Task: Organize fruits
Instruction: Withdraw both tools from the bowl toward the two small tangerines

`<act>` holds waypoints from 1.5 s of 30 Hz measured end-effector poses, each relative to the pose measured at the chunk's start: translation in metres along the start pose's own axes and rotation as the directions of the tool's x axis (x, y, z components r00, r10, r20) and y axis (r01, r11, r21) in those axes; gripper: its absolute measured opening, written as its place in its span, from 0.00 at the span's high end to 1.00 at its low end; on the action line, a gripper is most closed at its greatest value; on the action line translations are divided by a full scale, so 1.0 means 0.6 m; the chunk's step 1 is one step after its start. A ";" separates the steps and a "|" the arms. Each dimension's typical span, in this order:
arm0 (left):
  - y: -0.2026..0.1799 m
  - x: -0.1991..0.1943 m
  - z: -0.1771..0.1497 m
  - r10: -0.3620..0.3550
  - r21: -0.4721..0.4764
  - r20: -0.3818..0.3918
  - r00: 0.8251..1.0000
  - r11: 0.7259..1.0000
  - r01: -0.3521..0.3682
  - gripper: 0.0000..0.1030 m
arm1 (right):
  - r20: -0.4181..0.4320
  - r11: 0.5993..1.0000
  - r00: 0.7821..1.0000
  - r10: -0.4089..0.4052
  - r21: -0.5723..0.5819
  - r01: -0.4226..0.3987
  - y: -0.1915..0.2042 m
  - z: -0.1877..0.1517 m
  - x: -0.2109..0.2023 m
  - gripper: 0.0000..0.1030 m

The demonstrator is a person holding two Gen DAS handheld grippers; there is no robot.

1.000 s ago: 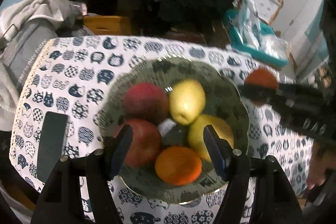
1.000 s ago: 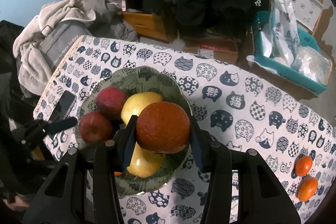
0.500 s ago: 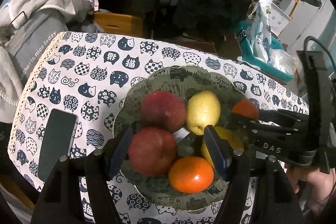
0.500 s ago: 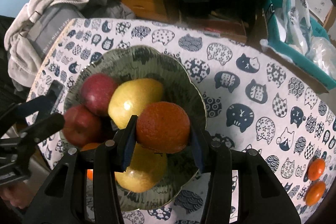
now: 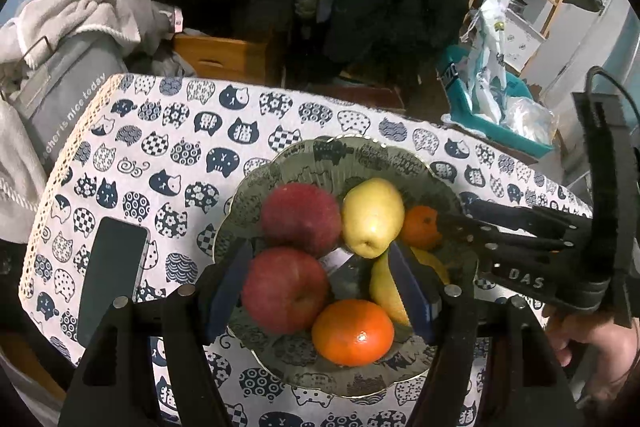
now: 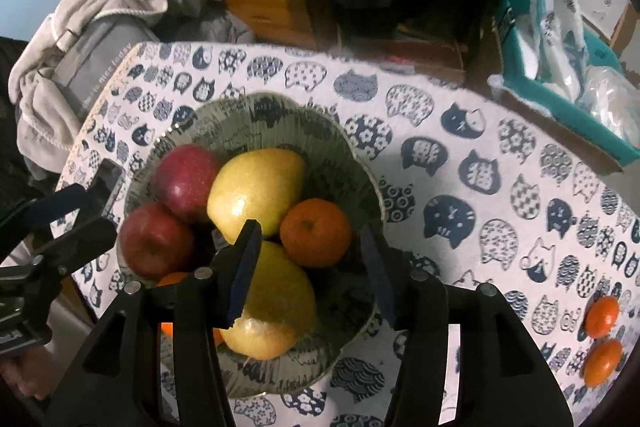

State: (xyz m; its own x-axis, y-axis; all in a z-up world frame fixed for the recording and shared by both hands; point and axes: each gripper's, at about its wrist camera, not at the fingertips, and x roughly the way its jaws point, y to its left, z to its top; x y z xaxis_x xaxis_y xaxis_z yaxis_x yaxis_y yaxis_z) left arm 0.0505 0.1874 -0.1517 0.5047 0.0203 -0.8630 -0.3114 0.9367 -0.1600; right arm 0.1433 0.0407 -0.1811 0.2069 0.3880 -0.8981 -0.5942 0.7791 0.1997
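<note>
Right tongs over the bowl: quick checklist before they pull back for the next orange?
1. Orange released: ok. The right tongs have just been opening, and gaps show on both sides of it.
2. Orange settled in the bowl: ok, it rests against the two pears.
3. Way out clear: cannot tell; the left pad hangs just over the lower pear.
4. Left tongs out of the way: ok, open, above the bowl's near side, holding nothing.
5. Oranges left on the cloth: ok, two at the right edge.
6. Room in the bowl: not ok, nearly full.
</note>
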 end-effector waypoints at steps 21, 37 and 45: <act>-0.050 -0.121 0.012 -0.024 0.096 0.145 0.989 0.995 0.010 0.25 | 0.258 0.998 0.964 -0.058 0.029 0.052 0.008 0.002 -0.211 0.39; -0.113 -0.194 0.014 -0.071 0.181 0.231 0.970 0.983 0.029 0.17 | 0.394 0.996 0.915 -0.086 0.037 0.078 0.004 -0.033 -0.334 0.24; -0.146 -0.211 0.014 -0.105 0.219 0.244 0.964 0.974 0.051 0.17 | 0.416 0.991 0.899 -0.134 0.050 0.124 -0.018 -0.060 -0.368 0.23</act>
State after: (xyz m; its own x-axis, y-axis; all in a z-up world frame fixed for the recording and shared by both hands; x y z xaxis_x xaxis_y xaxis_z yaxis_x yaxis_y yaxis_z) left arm 0.0206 0.1056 -0.0247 0.7158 0.0066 -0.6983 -0.1017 0.9903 -0.0949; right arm 0.0759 -0.0709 0.0008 0.5893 0.4498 -0.6712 -0.5243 0.8449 0.1059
